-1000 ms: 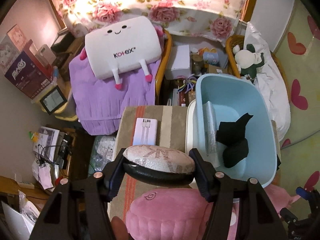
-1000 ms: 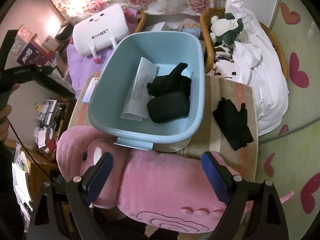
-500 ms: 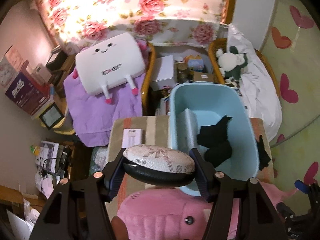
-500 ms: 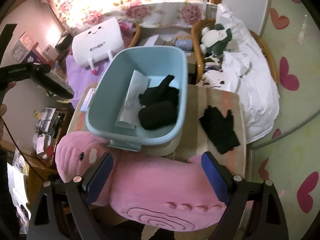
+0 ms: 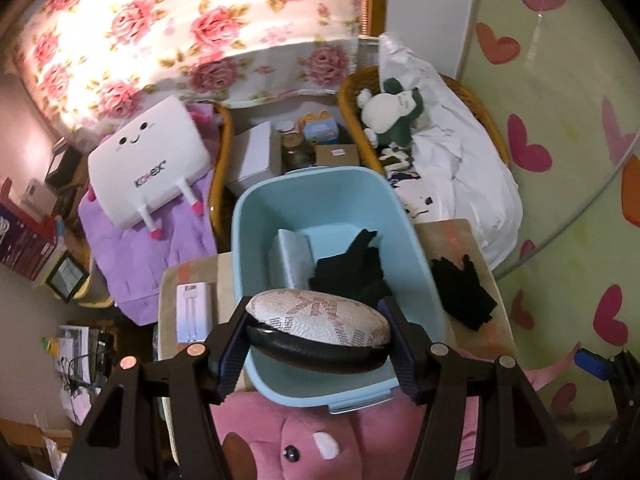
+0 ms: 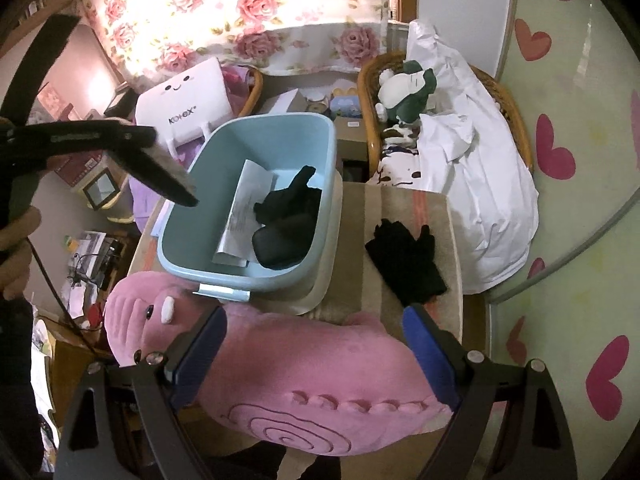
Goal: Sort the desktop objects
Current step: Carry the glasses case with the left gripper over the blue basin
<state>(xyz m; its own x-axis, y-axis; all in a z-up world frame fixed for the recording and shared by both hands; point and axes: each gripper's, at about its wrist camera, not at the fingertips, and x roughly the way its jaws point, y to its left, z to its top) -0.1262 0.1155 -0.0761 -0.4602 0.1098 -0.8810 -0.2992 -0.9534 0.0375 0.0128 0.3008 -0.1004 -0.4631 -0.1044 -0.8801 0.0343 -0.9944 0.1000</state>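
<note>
My left gripper [image 5: 318,330] is shut on an oval glasses case [image 5: 318,318], patterned white on top and black below, held in the air above the near end of the light blue bin [image 5: 416,264]. The bin [image 6: 276,136] holds a paper sheet [image 6: 244,204], a black glove [image 6: 292,196] and a black case [image 6: 282,242]. A second black glove [image 6: 406,260] lies on the striped table mat right of the bin. A white power bank [image 5: 193,312] lies left of the bin. My right gripper [image 6: 316,356] is open above a pink plush toy [image 6: 304,376].
The striped mat [image 6: 400,208] covers a small table. Behind it stand wicker chairs with a white Kotex plush [image 5: 150,160] on purple cloth and a green-white plush [image 5: 390,110] on white bedding. Boxes and jars [image 5: 296,148] sit between them. Clutter lies on the floor at left.
My left gripper has risen and moved right with the glasses case, from over the mat beside the power bank to over the bin. The right gripper has risen and stayed open.
</note>
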